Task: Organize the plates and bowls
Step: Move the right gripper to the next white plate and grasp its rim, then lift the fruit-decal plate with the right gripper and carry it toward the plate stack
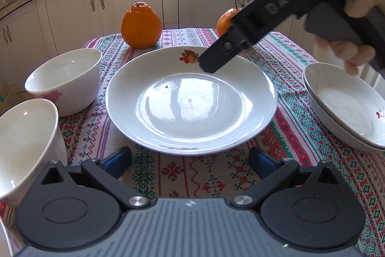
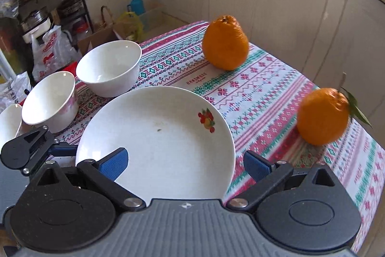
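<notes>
Left gripper jaws apart, just short of plate centered on tablecloth. Right gripper jaws apart over plate's far rim. Bowls left, stacked dishes right.

We read "DAS" in raised grey letters on the black plastic body of the right gripper. On the woven red, green and white patterned tablecloth we make out a small printed word, roughly "HANDMADE". Bag lettering stays illegible.
</notes>
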A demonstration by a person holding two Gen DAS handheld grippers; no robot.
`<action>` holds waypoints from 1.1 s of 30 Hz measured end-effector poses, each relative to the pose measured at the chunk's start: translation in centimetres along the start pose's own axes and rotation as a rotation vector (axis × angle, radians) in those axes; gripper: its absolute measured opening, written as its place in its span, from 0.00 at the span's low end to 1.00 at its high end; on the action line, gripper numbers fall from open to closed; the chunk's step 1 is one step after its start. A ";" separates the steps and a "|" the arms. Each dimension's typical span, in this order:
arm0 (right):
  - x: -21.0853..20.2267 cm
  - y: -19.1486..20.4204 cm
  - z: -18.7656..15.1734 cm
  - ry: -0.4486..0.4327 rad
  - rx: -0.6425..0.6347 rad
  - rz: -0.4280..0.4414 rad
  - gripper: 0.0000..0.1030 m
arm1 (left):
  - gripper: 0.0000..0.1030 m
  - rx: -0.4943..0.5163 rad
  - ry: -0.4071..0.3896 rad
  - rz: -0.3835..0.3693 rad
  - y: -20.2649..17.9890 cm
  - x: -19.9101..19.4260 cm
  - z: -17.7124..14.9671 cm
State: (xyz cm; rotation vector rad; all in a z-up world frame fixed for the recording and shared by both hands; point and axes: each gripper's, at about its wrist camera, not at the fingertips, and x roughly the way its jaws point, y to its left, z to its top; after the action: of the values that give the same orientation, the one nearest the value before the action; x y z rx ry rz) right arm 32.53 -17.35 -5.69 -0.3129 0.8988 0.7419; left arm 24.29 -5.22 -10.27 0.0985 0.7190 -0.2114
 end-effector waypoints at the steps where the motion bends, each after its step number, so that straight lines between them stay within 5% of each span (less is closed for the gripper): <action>1: 0.7 -0.2 0.4 0.010 -0.008 0.003 1.00 | 0.99 0.001 -0.001 0.000 0.0 0.0 0.0; 9: 3.6 -2.3 2.6 0.049 -0.017 0.078 0.94 | 0.97 0.002 -0.012 -0.001 0.1 0.2 0.4; 22: 6.1 -4.3 3.5 0.100 0.016 0.187 0.64 | 0.88 0.005 -0.023 -0.012 0.3 0.2 0.6; 33: 5.7 -4.9 3.2 0.088 0.055 0.241 0.64 | 0.88 0.031 -0.023 -0.016 0.3 0.2 0.6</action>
State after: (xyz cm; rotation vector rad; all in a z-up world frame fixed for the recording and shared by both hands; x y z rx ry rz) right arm 40.15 -16.59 -8.62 -0.1910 1.0506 0.9287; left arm 24.87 -5.09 -9.93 0.1197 0.6934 -0.2382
